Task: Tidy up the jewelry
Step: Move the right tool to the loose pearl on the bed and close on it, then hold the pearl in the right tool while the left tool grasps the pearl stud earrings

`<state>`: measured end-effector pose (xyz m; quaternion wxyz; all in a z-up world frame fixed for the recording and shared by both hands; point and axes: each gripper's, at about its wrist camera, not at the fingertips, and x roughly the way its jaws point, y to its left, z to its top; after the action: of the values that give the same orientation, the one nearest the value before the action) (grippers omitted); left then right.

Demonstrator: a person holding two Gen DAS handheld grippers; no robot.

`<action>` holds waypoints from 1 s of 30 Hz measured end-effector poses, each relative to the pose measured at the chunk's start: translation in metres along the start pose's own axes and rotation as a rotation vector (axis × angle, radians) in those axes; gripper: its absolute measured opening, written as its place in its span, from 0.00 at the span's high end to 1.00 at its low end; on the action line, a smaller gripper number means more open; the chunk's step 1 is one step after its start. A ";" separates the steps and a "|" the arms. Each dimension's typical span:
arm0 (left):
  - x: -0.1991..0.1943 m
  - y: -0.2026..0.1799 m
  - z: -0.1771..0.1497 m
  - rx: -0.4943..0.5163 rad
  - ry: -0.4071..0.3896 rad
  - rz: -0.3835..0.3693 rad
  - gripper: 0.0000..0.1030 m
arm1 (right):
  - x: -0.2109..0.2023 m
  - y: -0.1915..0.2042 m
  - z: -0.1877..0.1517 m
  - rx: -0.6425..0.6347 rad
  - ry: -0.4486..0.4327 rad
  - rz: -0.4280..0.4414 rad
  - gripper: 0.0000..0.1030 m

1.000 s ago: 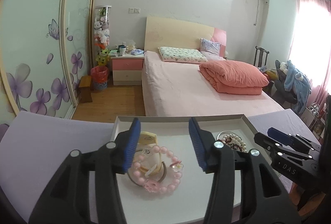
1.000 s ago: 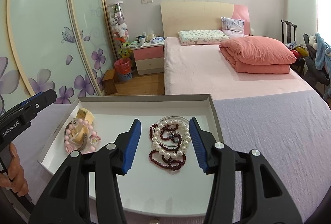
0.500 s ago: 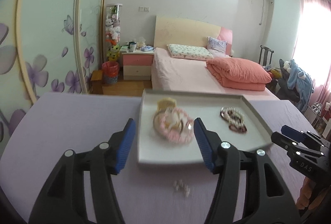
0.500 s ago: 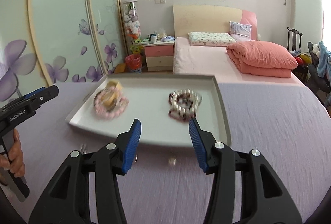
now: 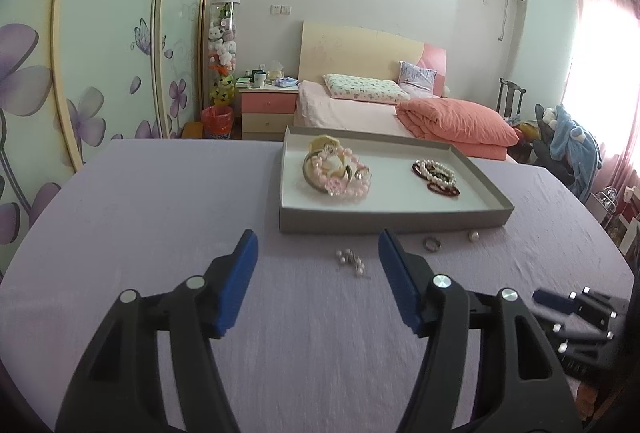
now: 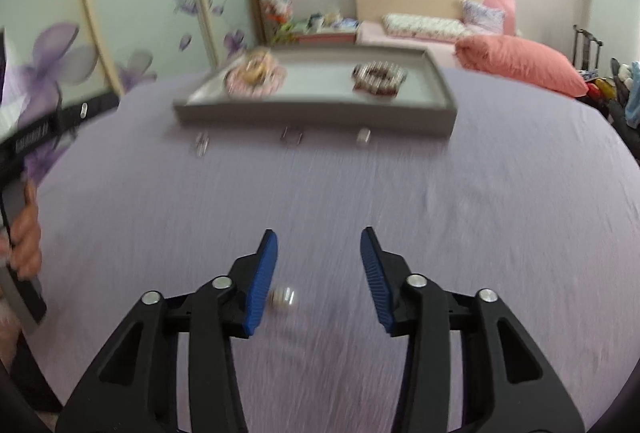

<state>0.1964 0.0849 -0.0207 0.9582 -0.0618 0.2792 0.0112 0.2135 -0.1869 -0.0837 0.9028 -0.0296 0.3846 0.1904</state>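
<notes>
Rt view motion-blurred: tray [image 6: 316, 111] contents, small bead [image 6: 283, 297] indistinct.

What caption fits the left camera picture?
Open left tongs hover over pearl earrings lying on the purple cloth before the jewelry tray.

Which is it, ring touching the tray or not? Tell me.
Apart. The left wrist view shows purple cloth between the ring and the tray.

A lilac-covered table [image 5: 160, 201] carries a grey tray [image 5: 392, 223], pearl earrings [image 5: 351, 260], a ring [image 5: 432, 244] and a bead [image 5: 473, 235].
</notes>
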 end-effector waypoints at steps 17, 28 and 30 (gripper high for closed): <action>0.002 -0.001 -0.008 -0.012 0.014 0.001 0.40 | 0.004 0.018 -0.016 -0.071 0.085 0.024 0.76; 0.006 -0.003 -0.008 -0.002 0.025 0.005 0.40 | 0.003 0.018 -0.017 -0.061 0.086 0.020 0.80; 0.008 -0.004 -0.009 -0.001 0.031 0.006 0.40 | 0.003 0.017 -0.017 -0.057 0.086 0.012 0.84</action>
<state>0.1986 0.0801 -0.0316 0.9537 -0.0614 0.2943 0.0132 0.1972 -0.1733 -0.0964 0.8830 -0.0609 0.4176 0.2053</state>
